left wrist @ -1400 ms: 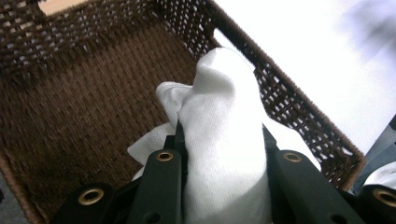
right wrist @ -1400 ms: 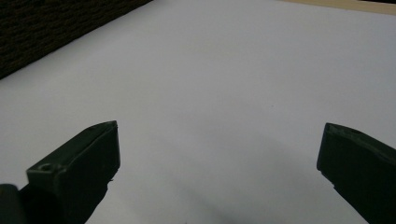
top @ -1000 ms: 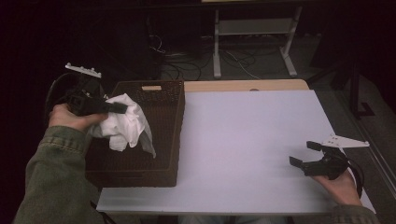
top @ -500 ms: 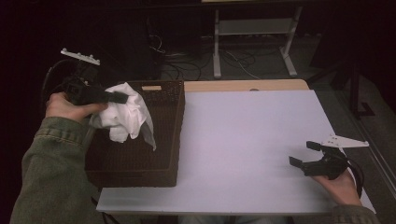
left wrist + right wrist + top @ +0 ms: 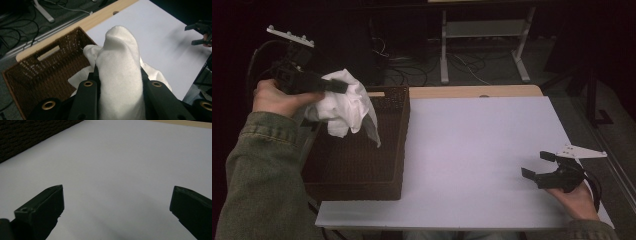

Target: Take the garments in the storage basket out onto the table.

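Left gripper (image 5: 329, 86) raised above table's left edge, jaws clamped. Right gripper (image 5: 538, 164) low near right edge, jaws spread.

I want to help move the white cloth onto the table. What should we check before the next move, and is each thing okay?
1. Left claw shut on the white cloth: ok.
2. Cloth lifted out of the brown basket: ok for most of it; whether the hanging corner clears the rim, cannot tell.
3. Bare white table beside the basket to lay it on: ok.
4. Right claw open and holding nothing: ok.
5. Right claw off to the side of the cloth's likely path, near the table's front right edge: ok.
6. Cloth gripped well enough not to slip: cannot tell.
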### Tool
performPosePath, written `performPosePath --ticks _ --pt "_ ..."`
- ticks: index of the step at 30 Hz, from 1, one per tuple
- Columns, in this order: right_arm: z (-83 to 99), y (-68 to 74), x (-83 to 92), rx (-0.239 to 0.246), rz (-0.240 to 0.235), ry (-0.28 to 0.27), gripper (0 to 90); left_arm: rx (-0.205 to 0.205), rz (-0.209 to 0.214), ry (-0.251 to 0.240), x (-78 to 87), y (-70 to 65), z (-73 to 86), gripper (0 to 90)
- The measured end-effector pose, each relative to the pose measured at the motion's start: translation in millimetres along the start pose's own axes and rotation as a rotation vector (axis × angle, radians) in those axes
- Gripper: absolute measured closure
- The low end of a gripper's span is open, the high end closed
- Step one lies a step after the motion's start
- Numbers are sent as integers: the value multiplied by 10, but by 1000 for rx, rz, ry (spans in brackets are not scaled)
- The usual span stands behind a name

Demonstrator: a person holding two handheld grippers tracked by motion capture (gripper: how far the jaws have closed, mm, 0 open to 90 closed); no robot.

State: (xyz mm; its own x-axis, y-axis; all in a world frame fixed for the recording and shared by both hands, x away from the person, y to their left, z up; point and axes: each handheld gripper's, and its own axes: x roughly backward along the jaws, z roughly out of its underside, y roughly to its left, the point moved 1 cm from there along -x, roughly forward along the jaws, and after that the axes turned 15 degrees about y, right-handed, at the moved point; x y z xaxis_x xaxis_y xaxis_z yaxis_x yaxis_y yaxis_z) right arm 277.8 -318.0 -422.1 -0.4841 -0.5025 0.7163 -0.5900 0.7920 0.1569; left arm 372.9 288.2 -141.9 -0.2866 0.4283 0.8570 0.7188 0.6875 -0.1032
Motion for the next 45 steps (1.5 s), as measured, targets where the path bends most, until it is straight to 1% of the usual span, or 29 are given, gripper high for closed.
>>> performPosePath --ticks 2,4,5,6,8,9,10,11,12,13,14,15,16,17,18,20,21,23,27,31,39,42,45 --pt "0 0 -1 0 0 0 0 -1 -6 -2 48 -17 -58 705" --pt "-1 0 -1 -1 0 -1 0 -15 -16 -1 93 -26 -119 706" --pt "-1 0 0 0 -1 -1 0 -15 -15 -2 110 -34 -147 705" --pt "-1 1 0 1 -1 0 0 -14 -19 -5 121 -43 -175 705" --pt "-1 2 1 1 -2 -1 0 -26 -24 -1 139 -57 -225 705" --pt "0 2 2 1 -2 -1 0 -19 -23 -4 139 -71 -247 705" --pt "0 3 3 3 -3 -2 0 -33 -26 -3 142 -69 -269 705" --pt "0 3 3 3 -2 -2 0 -34 -21 -7 136 -74 -292 705" --pt "0 3 2 4 -2 -2 0 -32 -18 -8 127 -83 -313 705" --pt "0 5 2 3 -3 0 0 -42 -21 -5 117 -84 -337 705" --pt "0 8 0 3 -2 -2 0 -33 -17 -4 104 -100 -356 705" --pt "0 9 0 3 -2 -3 0 -49 -21 -7 94 -100 -381 705" --pt "-1 10 1 4 -3 -4 0 -55 -15 -9 84 -106 -399 705" --pt "-2 12 0 3 -3 -7 0 -51 -10 -19 66 -116 -421 705" --pt "-2 12 0 3 -3 -7 0 -61 -11 -18 58 -117 -442 705" --pt "-1 13 -1 2 -4 -5 0 -56 -5 -21 32 -135 -483 705" --pt "-1 14 -2 2 -4 -4 0 -63 -2 -20 19 -144 -505 705" --pt "-3 15 -3 3 -5 -5 0 -66 5 -29 -13 -172 -546 705" --pt "-5 17 -1 4 -10 2 0 -89 35 -47 -97 -229 -633 705" --pt "-5 25 -2 4 -9 -4 0 -105 48 -46 -185 -290 -732 705" --pt "-7 23 -2 12 -13 1 0 -142 74 -60 -271 -428 -903 705" --pt "-8 29 -4 10 -11 -5 0 -152 86 -60 -322 -488 -965 705" --pt "-9 28 -2 11 -11 -5 0 -172 96 -57 -390 -545 -1031 705"
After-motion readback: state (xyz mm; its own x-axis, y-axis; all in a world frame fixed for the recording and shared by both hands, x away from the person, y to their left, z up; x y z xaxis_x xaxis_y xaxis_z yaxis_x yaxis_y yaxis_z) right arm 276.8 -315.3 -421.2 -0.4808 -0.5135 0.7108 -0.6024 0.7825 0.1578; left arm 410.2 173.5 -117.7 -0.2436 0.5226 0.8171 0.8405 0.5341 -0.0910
